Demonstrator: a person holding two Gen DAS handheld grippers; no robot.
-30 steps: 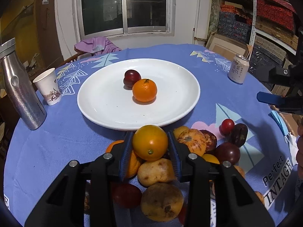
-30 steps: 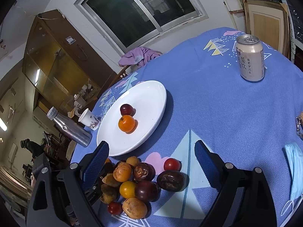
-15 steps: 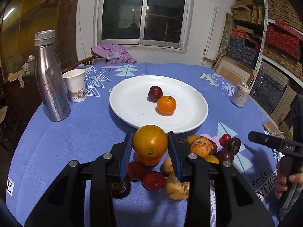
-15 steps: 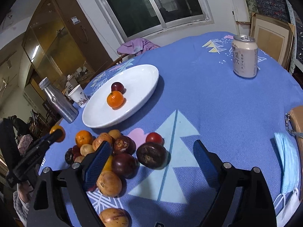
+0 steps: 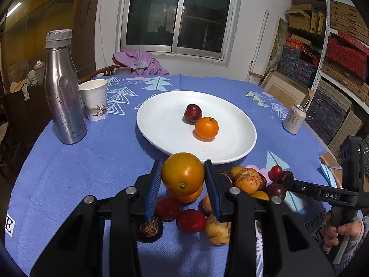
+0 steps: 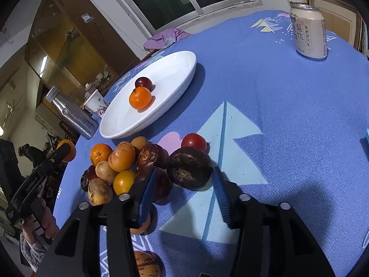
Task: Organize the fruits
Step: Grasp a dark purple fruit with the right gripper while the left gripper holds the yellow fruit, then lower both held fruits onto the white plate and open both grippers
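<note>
Between the blue pads of the left gripper (image 5: 182, 180) sits a yellow-orange fruit (image 5: 182, 173), pinched at its widest girth and held clear of the heap of fruit (image 5: 230, 191), just short of the white plate (image 5: 161, 136). It looks firm, smooth and round, so it will likely slip or roll unless the pads bear evenly on its middle. Its weight is probably modest; a hard squeeze could bruise it.

Over at the right gripper (image 6: 184, 189), the jaws are closing around a dark brown fruit (image 6: 188, 170) at the heap's edge. It lies between the tips, but whether the pads press it yet I cannot tell. Its skin looks dull and leathery, likely easier to grip.

On the plate a dark plum (image 5: 192, 112) and a mandarin (image 5: 206, 128) rest touching.
</note>
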